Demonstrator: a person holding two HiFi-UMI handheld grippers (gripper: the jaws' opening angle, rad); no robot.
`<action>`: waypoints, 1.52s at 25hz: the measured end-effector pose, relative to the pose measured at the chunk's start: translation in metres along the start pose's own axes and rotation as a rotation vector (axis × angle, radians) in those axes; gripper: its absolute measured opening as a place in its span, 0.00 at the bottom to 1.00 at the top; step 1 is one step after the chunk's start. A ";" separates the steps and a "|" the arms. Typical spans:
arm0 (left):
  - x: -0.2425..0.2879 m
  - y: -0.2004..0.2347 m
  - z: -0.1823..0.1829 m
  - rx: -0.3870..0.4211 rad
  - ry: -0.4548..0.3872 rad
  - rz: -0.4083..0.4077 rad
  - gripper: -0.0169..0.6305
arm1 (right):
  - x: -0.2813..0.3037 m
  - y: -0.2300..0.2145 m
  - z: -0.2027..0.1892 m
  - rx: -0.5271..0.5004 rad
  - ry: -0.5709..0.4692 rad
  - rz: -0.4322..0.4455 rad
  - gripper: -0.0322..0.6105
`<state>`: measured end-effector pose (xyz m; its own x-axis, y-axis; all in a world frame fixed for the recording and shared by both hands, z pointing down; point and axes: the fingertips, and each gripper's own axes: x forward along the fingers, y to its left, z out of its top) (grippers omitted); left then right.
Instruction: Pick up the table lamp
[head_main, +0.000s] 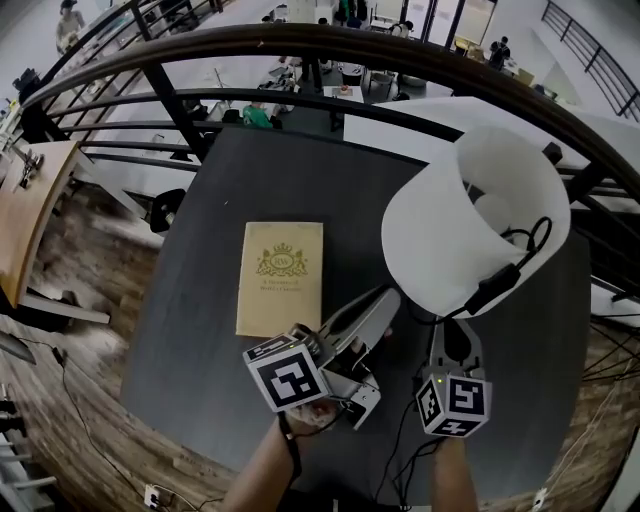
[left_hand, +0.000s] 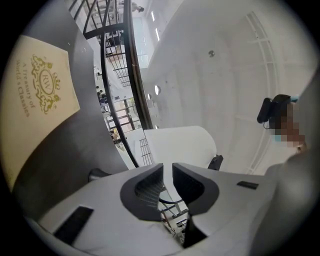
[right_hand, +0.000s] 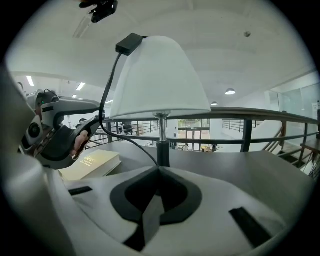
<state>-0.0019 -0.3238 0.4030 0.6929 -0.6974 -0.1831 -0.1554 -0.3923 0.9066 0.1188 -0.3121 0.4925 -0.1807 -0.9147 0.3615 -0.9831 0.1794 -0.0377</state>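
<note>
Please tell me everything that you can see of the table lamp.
The table lamp has a white, matte cone shade, a thin metal stem and a dark lower post. It is upright over the dark table; the shut right tool hides its foot. Its black cord, with a switch, hangs past the shade.

Dark grey counter (head_main: 190, 330) stands against a curved black metal railing (head_main: 300, 45). Wood-plank floor (head_main: 70, 420) at left, tan wooden table (head_main: 35, 200) there. Past the railing, a lower level with desks (head_main: 290, 78). White ceiling (right_hand: 250, 50), round light (right_hand: 230, 91).
</note>
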 end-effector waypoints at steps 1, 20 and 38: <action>0.001 0.001 0.000 -0.001 0.001 0.000 0.16 | 0.001 0.000 -0.001 -0.001 0.001 0.001 0.07; 0.006 0.010 0.003 -0.106 -0.013 -0.118 0.37 | 0.014 -0.001 -0.013 0.030 0.008 -0.002 0.07; 0.023 0.010 0.000 -0.144 -0.011 -0.196 0.42 | 0.025 -0.007 -0.030 0.028 0.032 0.000 0.07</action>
<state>0.0123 -0.3436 0.4080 0.6924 -0.6227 -0.3645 0.0841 -0.4321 0.8979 0.1221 -0.3255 0.5296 -0.1804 -0.9025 0.3912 -0.9836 0.1691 -0.0633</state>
